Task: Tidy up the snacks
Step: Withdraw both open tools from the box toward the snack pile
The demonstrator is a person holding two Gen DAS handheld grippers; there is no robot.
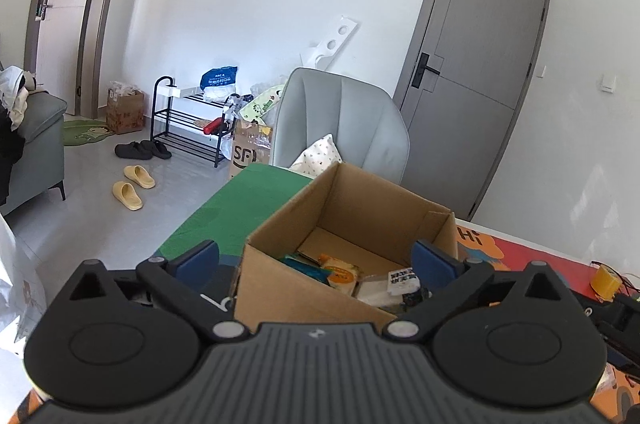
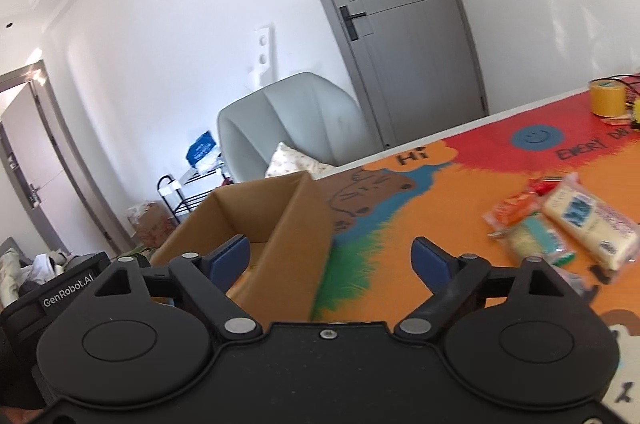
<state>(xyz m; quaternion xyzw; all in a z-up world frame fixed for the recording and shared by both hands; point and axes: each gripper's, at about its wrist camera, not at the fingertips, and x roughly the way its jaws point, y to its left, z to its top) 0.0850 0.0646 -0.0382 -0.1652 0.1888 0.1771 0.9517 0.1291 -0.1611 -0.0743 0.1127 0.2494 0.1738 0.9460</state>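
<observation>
- Brown cardboard box (image 1: 344,224) at the table's left edge already holds several snack packets (image 1: 340,274), perhaps four; the heap is hard to count.
- Pale wrapped snack packs (image 2: 560,224) lie loose on the colourful printed mat (image 2: 400,232), not yet boxed.
- Left gripper (image 1: 316,260) and right gripper (image 2: 332,256): jaws apart, holding nothing.

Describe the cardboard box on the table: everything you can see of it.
The cardboard box is plain brown corrugated card, open at the top with its flaps standing up. It sits upright on the colourful table mat, near the table's edge in front of a grey armchair. Several snack packets lie on its floor at the near side; the far part of the floor is bare. Neither gripper touches it.
</observation>
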